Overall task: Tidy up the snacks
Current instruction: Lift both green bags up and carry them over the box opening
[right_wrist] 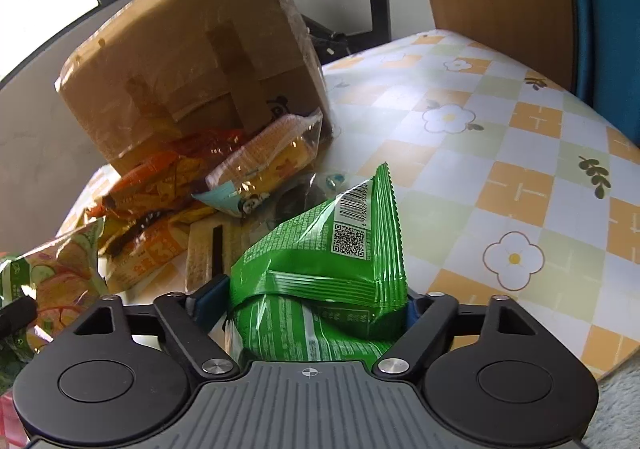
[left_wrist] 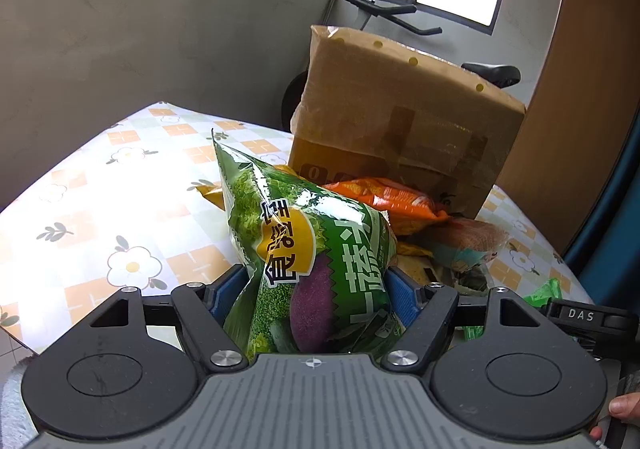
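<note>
Left wrist view: left gripper point(left_wrist: 316, 299) is clamping a green vegetable-print bag point(left_wrist: 304, 249), blue pads point(left_wrist: 402, 299) pressing into both sides; bag is standing up above the tablecloth point(left_wrist: 120, 185), not resting on it.
Right wrist view: right gripper point(right_wrist: 316, 301) is grasping a plain green packet point(right_wrist: 332, 269), barcode side up; left pad point(right_wrist: 210, 299) is showing beside the folded wrapper, right pad mostly hidden, so the grip is looking snug but I'm judging that partly from how the packet is sitting.
Near pile: flat orange-print packet point(right_wrist: 148, 253) and a strip-shaped wrapper point(right_wrist: 204, 253) are lying just beyond the right gripper, untouched.
Mid pile: clear bag of yellow cakes point(right_wrist: 272, 153) and orange crinkled bags point(right_wrist: 160, 177) are leaning on each other, jumbled.
Far: taped cardboard box point(right_wrist: 192, 61) is standing behind the pile, touching it; it is looking sealed, no open side showing.
Background: exercise bike point(left_wrist: 384, 5) is sitting by the window.
Progress: reading this as early; two packets are being lifted out, nothing is looking sorted or lined up yet.
Remaining: most of the heap is waiting; open cloth on the left of the left view and right of the right view is looking like the free space for grouping.
Unknown: where the held packets are meant to go, I cannot tell.
</note>
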Demonstrator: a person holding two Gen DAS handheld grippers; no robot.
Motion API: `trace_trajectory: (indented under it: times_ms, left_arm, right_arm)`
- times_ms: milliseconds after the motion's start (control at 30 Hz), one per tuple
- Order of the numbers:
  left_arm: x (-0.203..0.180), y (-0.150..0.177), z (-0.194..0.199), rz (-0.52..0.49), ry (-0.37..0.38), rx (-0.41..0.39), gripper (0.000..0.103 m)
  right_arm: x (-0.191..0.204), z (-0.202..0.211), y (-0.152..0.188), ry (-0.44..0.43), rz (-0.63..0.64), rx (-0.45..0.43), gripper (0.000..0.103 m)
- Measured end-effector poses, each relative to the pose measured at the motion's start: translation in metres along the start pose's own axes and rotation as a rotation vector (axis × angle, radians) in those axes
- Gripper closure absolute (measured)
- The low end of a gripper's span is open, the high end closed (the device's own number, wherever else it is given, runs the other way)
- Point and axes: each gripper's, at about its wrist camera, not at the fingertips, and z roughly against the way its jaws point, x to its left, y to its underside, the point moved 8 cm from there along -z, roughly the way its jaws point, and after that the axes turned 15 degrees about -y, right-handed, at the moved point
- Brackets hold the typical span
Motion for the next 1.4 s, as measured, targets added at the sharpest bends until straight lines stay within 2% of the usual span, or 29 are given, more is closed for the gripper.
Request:
trace_trajectory:
  times_ms: [200, 433, 633, 833, 967, 1167, 1400]
  left_arm:
    - [0.009, -0.006, 0.013, 0.022, -0.030, -0.057, 0.026]
    - [0.025, -0.020, 0.023, 0.081, -0.075, -0.118, 0.026]
    - [0.027, -0.055, 0.038, 0.060, -0.083, -0.219, 0.026]
    - [0.022, -0.109, 0.056, 0.054, -0.054, -0.327, 0.026]
    - [0.012, -0.143, 0.058, 0.058, -0.043, -0.381, 0.026]
    - [-0.016, -0.168, 0.043, 0.026, -0.043, -0.403, 0.026]
    - [-0.033, -0.185, 0.021, -0.008, -0.012, -0.386, 0.026]
  right_arm:
    - [0.019, 0.026, -0.015, -0.039, 0.080, -0.131, 0.032]
    - [0.032, 0.044, -0.036, -0.044, 0.148, -0.227, 0.032]
    - [0.040, 0.057, -0.069, -0.055, 0.233, -0.287, 0.032]
    - [0.051, 0.073, -0.126, -0.113, 0.255, -0.386, 0.032]
    - [0.065, 0.079, -0.165, -0.162, 0.317, -0.460, 0.032]
    - [0.083, 0.072, -0.200, -0.202, 0.429, -0.522, 0.032]
    - [0.092, 0.058, -0.228, -0.223, 0.439, -0.525, 0.032]
